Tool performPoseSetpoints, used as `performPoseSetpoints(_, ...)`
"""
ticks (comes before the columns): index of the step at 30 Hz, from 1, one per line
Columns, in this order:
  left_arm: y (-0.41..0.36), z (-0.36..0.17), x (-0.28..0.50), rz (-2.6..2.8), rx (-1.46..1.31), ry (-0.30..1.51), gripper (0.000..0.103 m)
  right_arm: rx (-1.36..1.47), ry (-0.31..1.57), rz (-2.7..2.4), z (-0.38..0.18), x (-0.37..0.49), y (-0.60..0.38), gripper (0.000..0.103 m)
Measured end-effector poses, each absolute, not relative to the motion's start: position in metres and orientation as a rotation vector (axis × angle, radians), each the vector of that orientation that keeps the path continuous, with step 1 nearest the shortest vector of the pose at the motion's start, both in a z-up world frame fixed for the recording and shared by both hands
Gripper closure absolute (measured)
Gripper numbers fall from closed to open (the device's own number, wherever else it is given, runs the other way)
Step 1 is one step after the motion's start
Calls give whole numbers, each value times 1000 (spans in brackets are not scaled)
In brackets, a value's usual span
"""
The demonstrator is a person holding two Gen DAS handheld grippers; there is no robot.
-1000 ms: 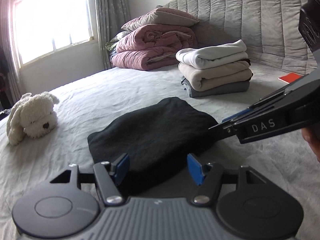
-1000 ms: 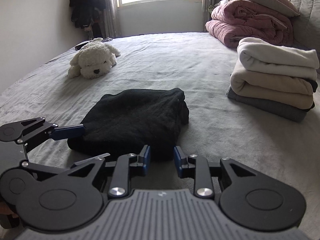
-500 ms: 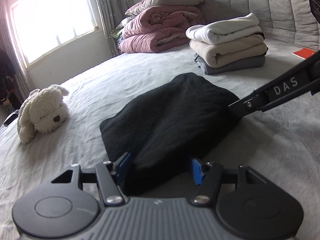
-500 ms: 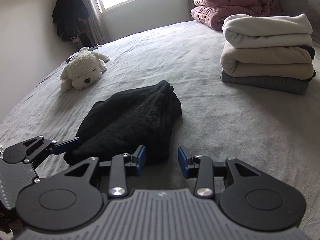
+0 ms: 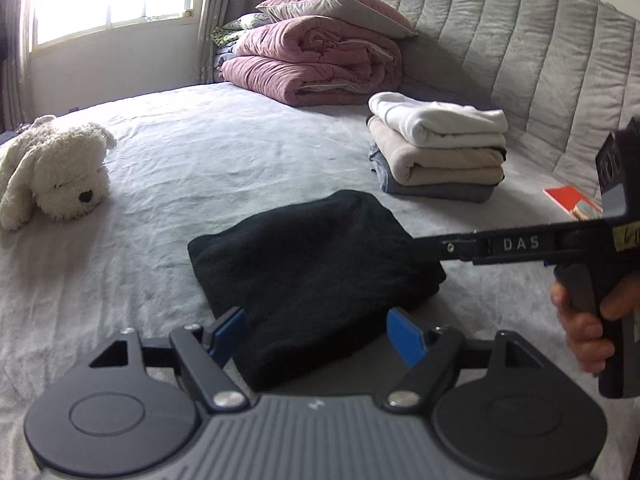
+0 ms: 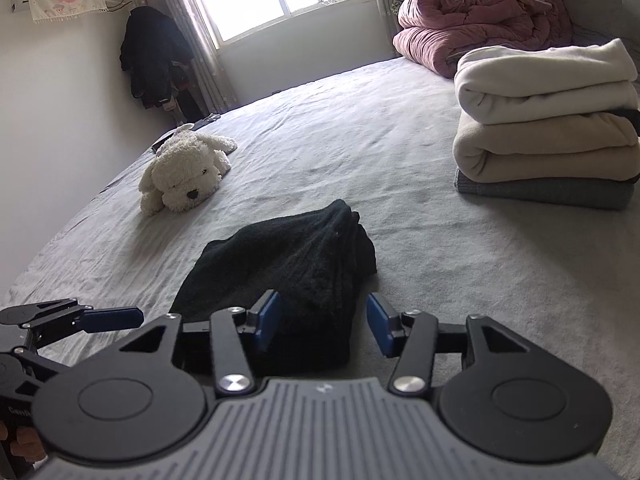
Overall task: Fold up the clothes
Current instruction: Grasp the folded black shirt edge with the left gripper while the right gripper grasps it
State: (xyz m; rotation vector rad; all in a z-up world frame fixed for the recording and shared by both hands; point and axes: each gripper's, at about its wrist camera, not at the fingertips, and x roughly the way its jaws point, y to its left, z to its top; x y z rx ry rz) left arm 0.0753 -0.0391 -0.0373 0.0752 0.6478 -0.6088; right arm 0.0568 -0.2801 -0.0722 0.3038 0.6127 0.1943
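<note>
On the grey bed sheet point(image 5: 208, 168), pretty much dead centre of both views, there's the folded black garment point(image 5: 316, 256) lying flat, a squarish dark bundle with its folded edges bunched toward 12 o'clock in the right wrist view. The left gripper point(image 5: 318, 330) sits at 6 o'clock of its own frame with the jaws opening, blue pads point(image 5: 404, 334) spread wide on either side of the garment's near corner and not pressing on it, so it's let go. Same story with the right gripper point(image 6: 322, 322): jaws opening, the near edge of the black cloth sits between the pads but there's a clear gap on the right-hand side, so nothing is pinched. In the left view you can see the right gripper's arm coming in from 3 o'clock (it has "DAS" printed on it) with its tip at the garment's right edge, and a hand point(image 5: 584, 320) wrapped around the handle at about 4 o'clock. Up at 1 to 2 o'clock is a stack of folded clothes point(image 5: 438, 152), white on top, beige under it, grey at the bottom, well apart from the black one. A white plush dog point(image 5: 52, 172) lies at 9 o'clock, and a pink comforter pile point(image 5: 316, 64) sits at 12 against the quilted headboard point(image 5: 520, 52). There's a small red thing point(image 5: 566, 196) at 3 o'clock, can't tell what.
</note>
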Motion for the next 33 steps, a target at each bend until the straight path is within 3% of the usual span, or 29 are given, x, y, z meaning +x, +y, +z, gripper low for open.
performPoseSetpoints(8,-19,-58,111,-525,-175,748,25,326,622,187,-80,72,-278,41)
performPoseSetpoints(23,2,-76,160,-525,-417,903,28,439,743,170,-84,133,-289,41)
performPoseSetpoints(33,13,-101,183,-534,-727,920,44,454,866,227,-88,156,-290,41)
